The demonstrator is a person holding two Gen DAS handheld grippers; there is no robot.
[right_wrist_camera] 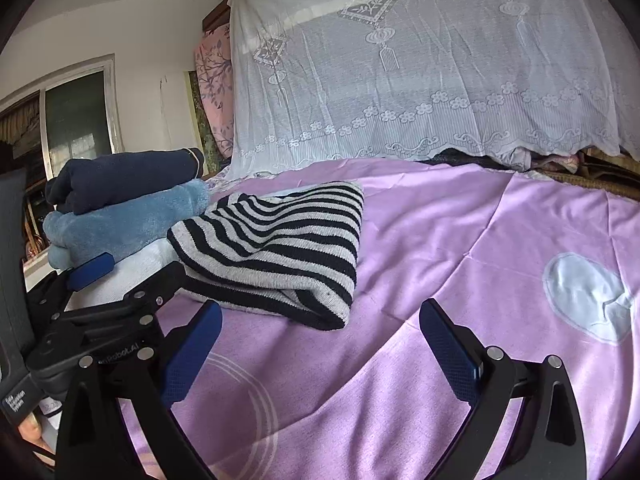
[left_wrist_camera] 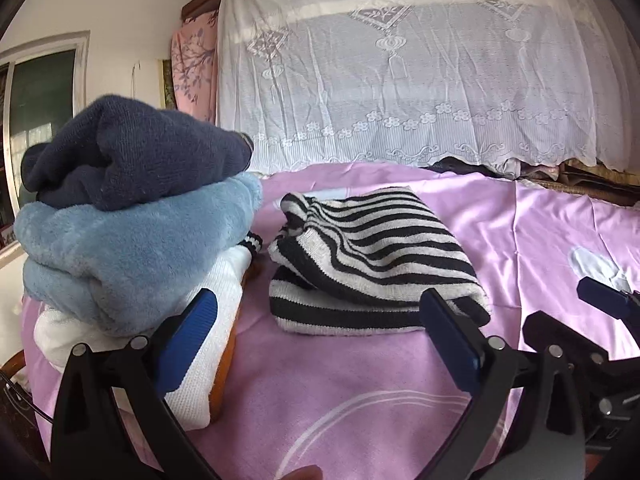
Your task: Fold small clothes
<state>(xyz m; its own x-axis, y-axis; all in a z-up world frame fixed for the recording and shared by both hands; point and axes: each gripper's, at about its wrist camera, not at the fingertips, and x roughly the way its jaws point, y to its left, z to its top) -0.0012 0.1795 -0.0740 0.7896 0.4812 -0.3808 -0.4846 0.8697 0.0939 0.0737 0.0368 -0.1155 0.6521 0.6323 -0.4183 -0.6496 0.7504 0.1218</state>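
L tongs (left_wrist_camera: 322, 334) and R tongs (right_wrist_camera: 320, 344): both released, nothing gripped, above pink bed sheet (right_wrist_camera: 460, 248). Striped sweater (left_wrist_camera: 372, 256) folded mid-bed. Beside it, at bed's left edge: stack of folded clothes (left_wrist_camera: 132, 216). Far edge: lace cover (left_wrist_camera: 400, 80).

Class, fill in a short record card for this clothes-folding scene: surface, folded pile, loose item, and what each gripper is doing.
Surface: pink sheet
Pile, top to bottom: navy garment, light blue fleece, white knit
Separate item: striped sweater, folded, lying beside the pile
Left gripper: open, holding nothing, near the sweater's front edge
Right gripper: open, holding nothing, just in front of the sweater
Backdrop: white lace cover
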